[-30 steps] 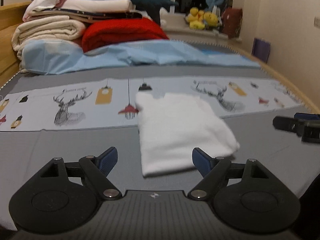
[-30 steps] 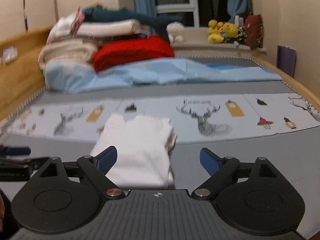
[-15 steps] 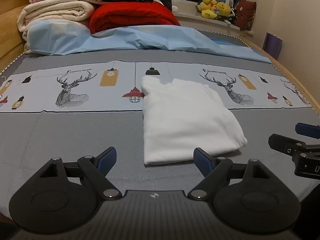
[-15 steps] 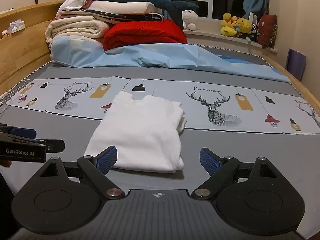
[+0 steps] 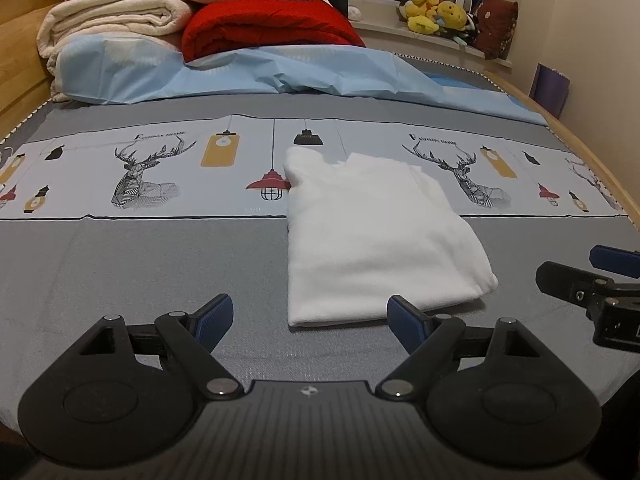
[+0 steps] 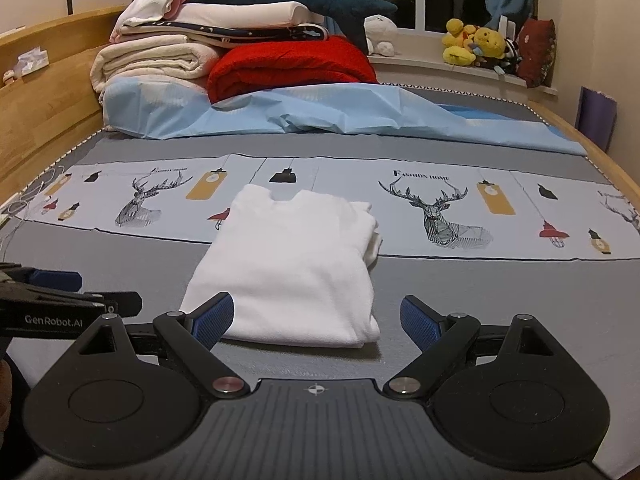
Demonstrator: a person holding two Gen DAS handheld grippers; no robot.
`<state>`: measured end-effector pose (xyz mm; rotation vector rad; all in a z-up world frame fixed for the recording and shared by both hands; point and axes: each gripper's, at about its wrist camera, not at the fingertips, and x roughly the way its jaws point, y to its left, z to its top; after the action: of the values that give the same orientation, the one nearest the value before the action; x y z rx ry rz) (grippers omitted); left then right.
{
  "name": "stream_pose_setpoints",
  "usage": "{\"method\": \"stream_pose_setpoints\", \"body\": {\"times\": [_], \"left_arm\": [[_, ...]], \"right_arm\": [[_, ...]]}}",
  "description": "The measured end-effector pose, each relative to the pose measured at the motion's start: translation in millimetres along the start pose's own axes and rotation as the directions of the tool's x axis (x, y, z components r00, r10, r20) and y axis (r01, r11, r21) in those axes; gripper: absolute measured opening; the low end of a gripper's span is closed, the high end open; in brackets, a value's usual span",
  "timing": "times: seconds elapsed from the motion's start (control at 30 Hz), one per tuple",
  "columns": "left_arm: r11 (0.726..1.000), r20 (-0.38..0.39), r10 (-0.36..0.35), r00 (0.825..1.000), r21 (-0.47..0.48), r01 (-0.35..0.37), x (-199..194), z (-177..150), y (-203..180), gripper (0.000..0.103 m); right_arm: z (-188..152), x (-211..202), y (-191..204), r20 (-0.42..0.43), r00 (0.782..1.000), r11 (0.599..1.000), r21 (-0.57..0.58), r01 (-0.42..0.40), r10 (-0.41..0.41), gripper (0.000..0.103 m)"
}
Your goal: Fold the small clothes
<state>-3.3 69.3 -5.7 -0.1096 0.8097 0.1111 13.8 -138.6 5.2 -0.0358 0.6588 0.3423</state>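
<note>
The soft white folded garment (image 5: 372, 236) lies lengthwise ahead on the bed (image 5: 140, 264), between both wide-open, empty hand-held grippers: left (image 5: 308, 320), right (image 6: 316, 320), about equally near.

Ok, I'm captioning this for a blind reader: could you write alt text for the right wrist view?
A folded white garment lies on a grey bed cover printed with deer and lanterns, just beyond the open, empty right gripper. The left gripper shows at the left edge; folded blankets and plush toys sit behind.
</note>
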Motion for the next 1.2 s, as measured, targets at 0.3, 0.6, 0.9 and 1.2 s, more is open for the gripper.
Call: {"method": "stream_pose_setpoints", "body": {"times": [0.3,0.6,0.9,1.2], "left_arm": [[1.000,0.001,-0.004,1.000,-0.001,0.004,-0.1,0.6,0.6,0.088],[1.000,0.002,-0.011,1.000,-0.002,0.011,0.4,0.3,0.8,0.088],[1.000,0.004,-0.017,1.000,0.005,0.017,0.9,0.2,-0.4,0.088],[1.000,0.004,-0.020,1.000,0.010,0.020,1.3,0.0,-1.1,0.088]], "right_arm": [[0.8,2.0,-6.2,-0.015,1.000,0.999,0.031,-0.018,0.018,0.092],[1.2,3.2,-6.6,-0.021,1.000,0.999,0.030,-0.022,0.023,0.092],[0.6,4.7,-6.4,-0.027,0.999,0.999,0.034,-0.023,0.024,0.092],[0.4,7.0,-6.6,-0.035,0.999,0.999,0.045,-0.024,0.025,0.092]]}}
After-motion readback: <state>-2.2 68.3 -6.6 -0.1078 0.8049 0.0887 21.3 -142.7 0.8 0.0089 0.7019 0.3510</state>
